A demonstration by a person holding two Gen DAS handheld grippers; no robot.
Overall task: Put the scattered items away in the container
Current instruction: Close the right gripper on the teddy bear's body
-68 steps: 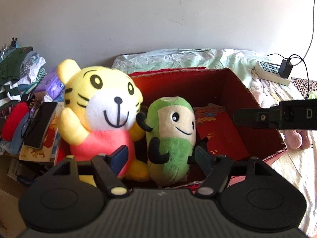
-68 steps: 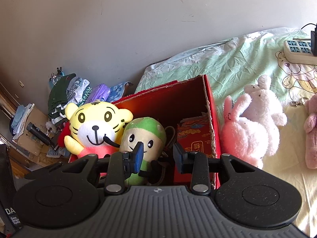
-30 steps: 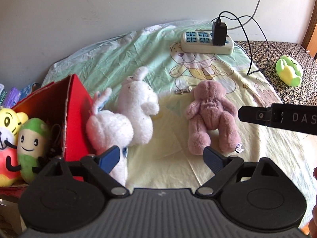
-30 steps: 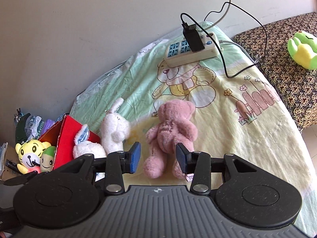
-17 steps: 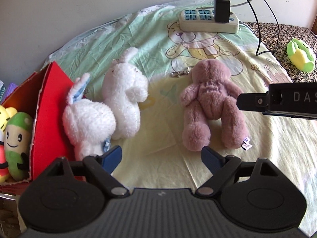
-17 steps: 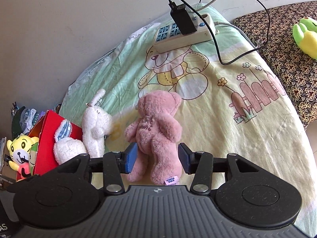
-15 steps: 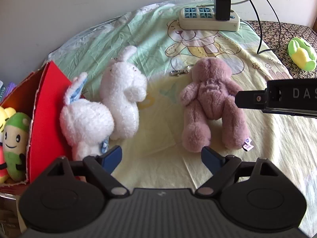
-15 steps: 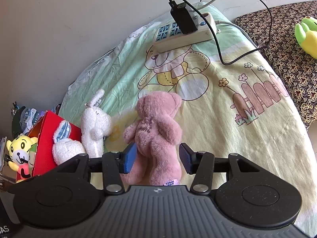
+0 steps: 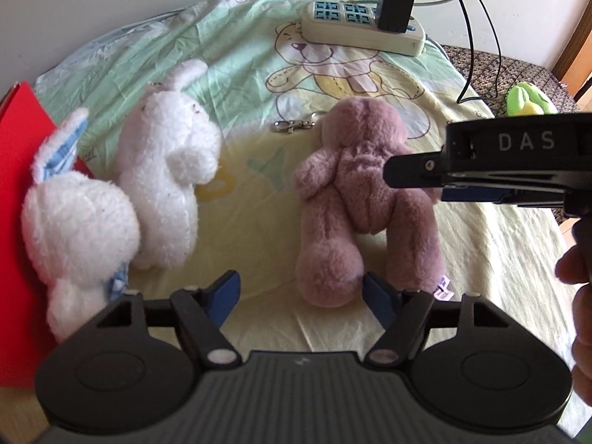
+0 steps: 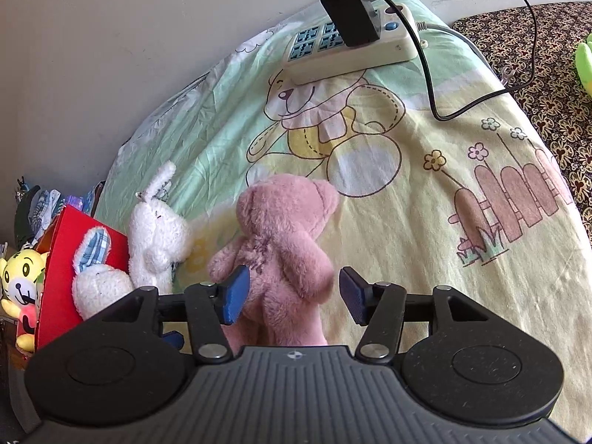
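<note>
Both grippers spread over the plush toys on the bed.
The right gripper (image 10: pixel 292 294) straddles the fuzzy pink teddy bear (image 10: pixel 281 244); the left gripper (image 9: pixel 301 298) gapes nearby.

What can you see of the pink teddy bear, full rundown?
The pink teddy bear is a dusty-pink, fuzzy plush lying face down on the cartoon-print bedsheet, head toward the power strip, legs toward the cameras. A back seam shows, and a small tag sits by one foot. The right hand-held gripper is open, its blue pads either side of the bear's body, not yet closed on it. The white rabbit lies beside it, apart.
</note>
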